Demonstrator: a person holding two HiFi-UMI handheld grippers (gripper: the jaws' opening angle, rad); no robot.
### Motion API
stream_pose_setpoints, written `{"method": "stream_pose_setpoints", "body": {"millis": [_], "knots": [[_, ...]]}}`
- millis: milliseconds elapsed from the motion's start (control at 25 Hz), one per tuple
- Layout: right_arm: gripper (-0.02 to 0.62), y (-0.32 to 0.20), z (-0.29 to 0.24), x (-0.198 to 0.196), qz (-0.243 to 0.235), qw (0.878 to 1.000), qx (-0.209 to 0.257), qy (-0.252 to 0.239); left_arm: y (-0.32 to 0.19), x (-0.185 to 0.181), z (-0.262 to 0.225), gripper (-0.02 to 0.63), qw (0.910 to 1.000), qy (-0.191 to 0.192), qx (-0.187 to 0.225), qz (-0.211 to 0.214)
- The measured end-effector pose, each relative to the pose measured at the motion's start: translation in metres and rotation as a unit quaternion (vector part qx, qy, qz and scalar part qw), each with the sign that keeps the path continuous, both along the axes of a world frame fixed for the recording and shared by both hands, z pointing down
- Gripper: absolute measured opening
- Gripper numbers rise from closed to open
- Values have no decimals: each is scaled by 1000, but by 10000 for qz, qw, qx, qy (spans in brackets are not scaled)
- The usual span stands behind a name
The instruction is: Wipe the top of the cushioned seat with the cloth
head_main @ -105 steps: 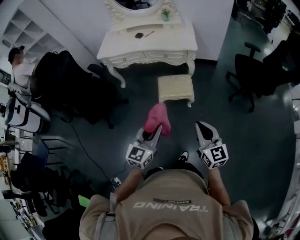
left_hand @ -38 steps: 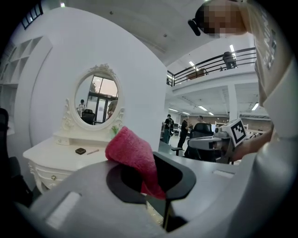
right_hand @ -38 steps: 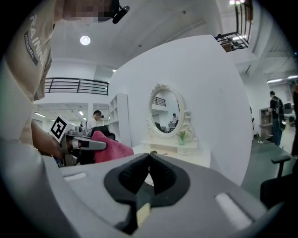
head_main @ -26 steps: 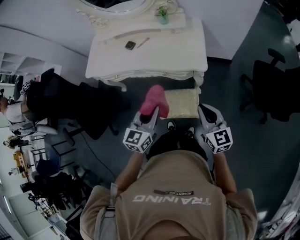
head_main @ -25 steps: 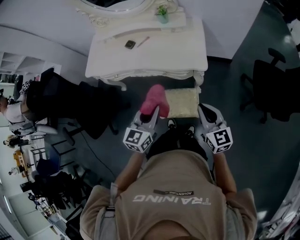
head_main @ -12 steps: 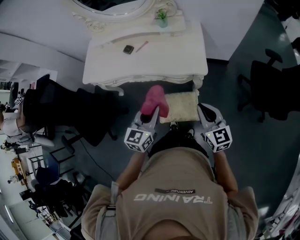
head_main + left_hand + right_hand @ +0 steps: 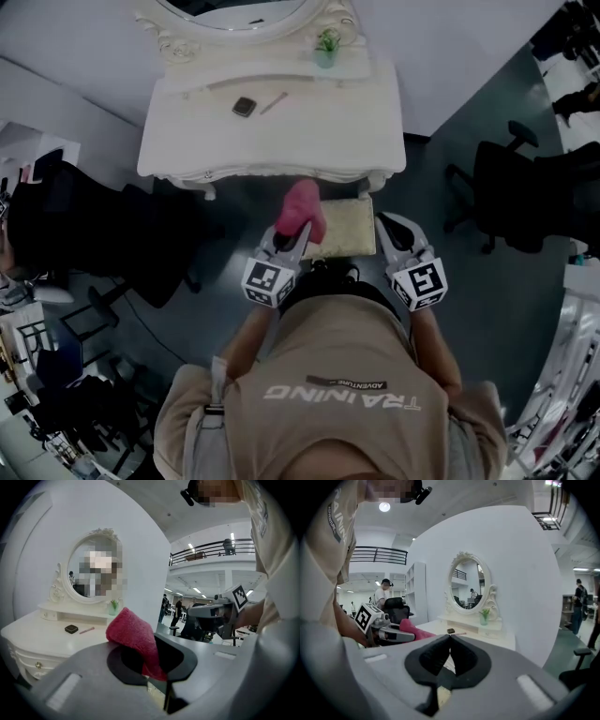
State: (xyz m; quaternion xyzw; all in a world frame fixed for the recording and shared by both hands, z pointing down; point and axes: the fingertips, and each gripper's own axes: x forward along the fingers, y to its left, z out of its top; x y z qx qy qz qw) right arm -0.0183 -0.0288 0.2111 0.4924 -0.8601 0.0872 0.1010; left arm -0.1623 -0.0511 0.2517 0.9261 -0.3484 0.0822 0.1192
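Now that we have reached the cream cushioned seat, our left gripper clamps the pink fluffy cloth ready to wipe, our right gripper idle with fingers together, empty.

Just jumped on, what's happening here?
A person stands at a white dressing table with the cushioned seat just in front of their feet. The left gripper is shut on the pink cloth, held over the seat's left edge. It looks raised rather than pressed down, so wiping has not begun. The right gripper is shut and empty, held beside the seat's right edge.
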Motion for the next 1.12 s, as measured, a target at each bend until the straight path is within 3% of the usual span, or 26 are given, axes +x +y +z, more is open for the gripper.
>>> {"method": "stream_pose_setpoints", "body": {"millis": [280, 560, 720, 880, 1120], "knots": [[3, -15, 24, -21, 49, 9995, -306, 93, -20, -12, 39, 41, 9993, -37, -310, 201], [3, -31, 67, -41, -272, 9972, -699, 84, -25, -24, 84, 41, 9972, -216, -711, 38], [3, -41, 121, -55, -629, 9933, -968, 58, -30, -30, 121, 41, 9929, -503, -1067, -133], [3, -55, 177, -59, -901, 9885, -1218, 55, -45, -31, 157, 41, 9908, -651, -1148, -301], [3, -82, 263, -59, -842, 9853, -1480, 107, -75, -37, 241, 41, 9836, -940, -1500, -333]]}}
